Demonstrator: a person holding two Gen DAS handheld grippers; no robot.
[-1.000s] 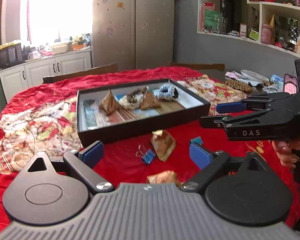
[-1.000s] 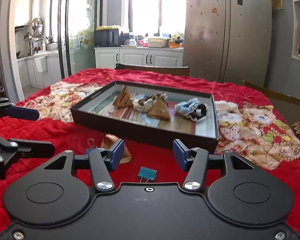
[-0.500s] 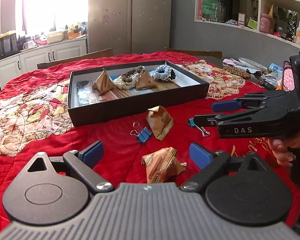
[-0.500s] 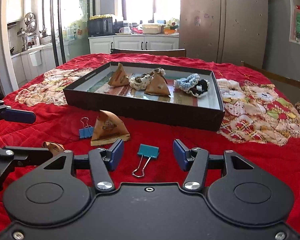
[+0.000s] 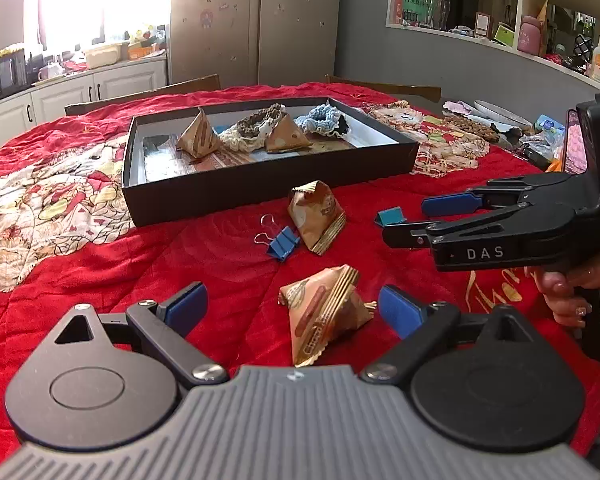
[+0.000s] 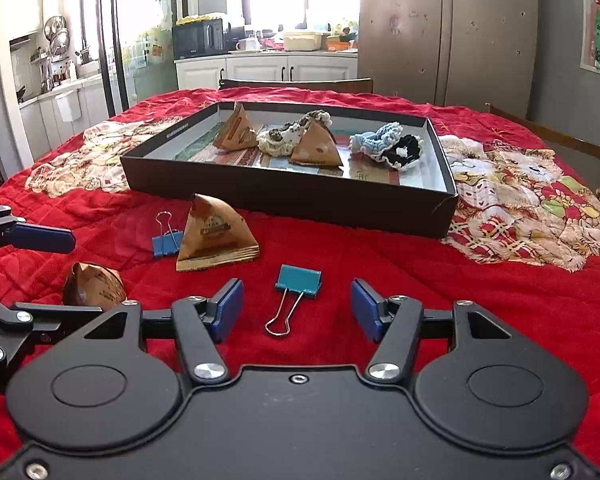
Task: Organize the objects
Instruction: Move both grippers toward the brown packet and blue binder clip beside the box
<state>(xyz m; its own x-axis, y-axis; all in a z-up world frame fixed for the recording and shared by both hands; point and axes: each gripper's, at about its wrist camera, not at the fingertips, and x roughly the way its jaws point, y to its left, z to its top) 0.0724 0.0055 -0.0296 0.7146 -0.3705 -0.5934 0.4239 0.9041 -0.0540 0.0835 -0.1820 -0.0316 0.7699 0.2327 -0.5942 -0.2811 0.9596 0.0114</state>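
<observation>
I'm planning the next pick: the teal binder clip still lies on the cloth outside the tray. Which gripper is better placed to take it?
Probably the right. The right gripper is open with the teal binder clip lying between its fingers. The left gripper is open around a brown packet instead.

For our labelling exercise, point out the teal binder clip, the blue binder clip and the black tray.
teal binder clip (image 6: 299, 277), right wrist view, body.
blue binder clip (image 6: 166, 245), right wrist view, body.
black tray (image 6: 284, 196), right wrist view, near wall.

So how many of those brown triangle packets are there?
4: two inside the black box, at and; two on the red cloth, at and, by the left gripper, at.
</observation>
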